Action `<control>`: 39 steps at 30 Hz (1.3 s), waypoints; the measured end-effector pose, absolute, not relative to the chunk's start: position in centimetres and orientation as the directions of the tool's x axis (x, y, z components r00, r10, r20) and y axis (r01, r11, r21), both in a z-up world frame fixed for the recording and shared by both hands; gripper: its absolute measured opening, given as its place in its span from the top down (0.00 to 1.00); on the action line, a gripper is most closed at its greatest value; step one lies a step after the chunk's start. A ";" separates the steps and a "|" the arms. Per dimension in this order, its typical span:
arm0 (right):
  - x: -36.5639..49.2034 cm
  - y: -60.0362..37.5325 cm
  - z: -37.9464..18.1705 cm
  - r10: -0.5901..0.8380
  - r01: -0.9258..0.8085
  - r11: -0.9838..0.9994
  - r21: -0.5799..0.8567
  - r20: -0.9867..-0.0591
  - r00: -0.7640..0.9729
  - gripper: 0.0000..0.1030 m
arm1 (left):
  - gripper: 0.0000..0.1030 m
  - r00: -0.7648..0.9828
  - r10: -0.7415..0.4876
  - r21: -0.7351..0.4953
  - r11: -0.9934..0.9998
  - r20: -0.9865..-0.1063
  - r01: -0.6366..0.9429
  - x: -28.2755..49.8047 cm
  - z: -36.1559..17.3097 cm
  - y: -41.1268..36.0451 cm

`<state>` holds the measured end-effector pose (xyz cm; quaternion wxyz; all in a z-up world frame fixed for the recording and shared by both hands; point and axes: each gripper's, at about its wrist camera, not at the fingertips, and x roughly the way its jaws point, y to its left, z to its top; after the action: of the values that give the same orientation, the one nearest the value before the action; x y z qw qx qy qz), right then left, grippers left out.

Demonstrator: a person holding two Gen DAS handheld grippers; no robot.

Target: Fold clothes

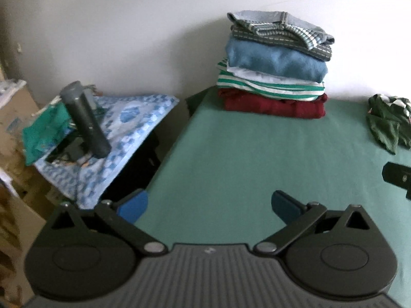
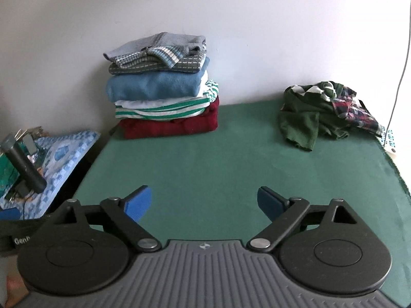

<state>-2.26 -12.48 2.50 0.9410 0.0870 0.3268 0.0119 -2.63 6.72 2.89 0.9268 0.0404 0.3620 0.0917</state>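
Both the left gripper (image 1: pixel 209 204) and right gripper (image 2: pixel 204 201) hung spread and empty over the green table (image 2: pixel 205 159), the folded stack (image 2: pixel 161 87) ahead-left and unfolded clothes (image 2: pixel 326 113) ahead-right, where a careless grab could drag two tangled garments together.

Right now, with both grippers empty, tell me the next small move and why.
Probably bring the right gripper toward the crumpled green garment at the far right of the green table. Both it and the left gripper are open and hold nothing, the folded stack looks done, and that pile is unfolded.
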 end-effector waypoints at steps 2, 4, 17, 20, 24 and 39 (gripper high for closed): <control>-2.9 -12.9 2.5 0.097 0.018 0.984 0.180 -0.610 0.786 0.10 | 0.01 0.717 0.218 0.165 0.976 -0.662 -0.144 -4.0 2.8 5.7; -3.3 -13.2 2.5 0.104 0.008 0.984 0.180 -0.606 0.789 0.10 | 0.01 0.719 0.227 0.181 0.973 -0.657 -0.142 -4.9 2.7 4.8; -4.4 -11.4 3.5 0.027 0.088 0.982 0.165 -0.592 0.806 0.10 | 0.00 0.771 0.050 0.080 0.997 -0.635 0.001 -5.0 4.2 5.9; -4.3 -9.6 3.6 -0.014 0.136 0.978 0.159 -0.598 0.802 0.10 | 0.00 0.776 0.032 0.070 0.997 -0.630 0.016 -4.4 4.3 7.3; -4.4 -6.7 3.7 -0.060 0.181 0.973 0.144 -0.597 0.800 0.10 | 0.00 0.774 0.018 0.074 0.997 -0.633 0.037 -3.9 4.0 9.3; -4.5 -1.9 3.1 -0.135 0.247 0.963 0.106 -0.604 0.785 0.10 | 0.00 0.782 0.035 0.143 0.987 -0.623 0.070 -3.3 3.9 13.3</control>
<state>-4.53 -1.95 3.10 0.9405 0.0898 0.3115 -0.1018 -3.32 13.35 3.86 0.9405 0.0793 0.3303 -0.0093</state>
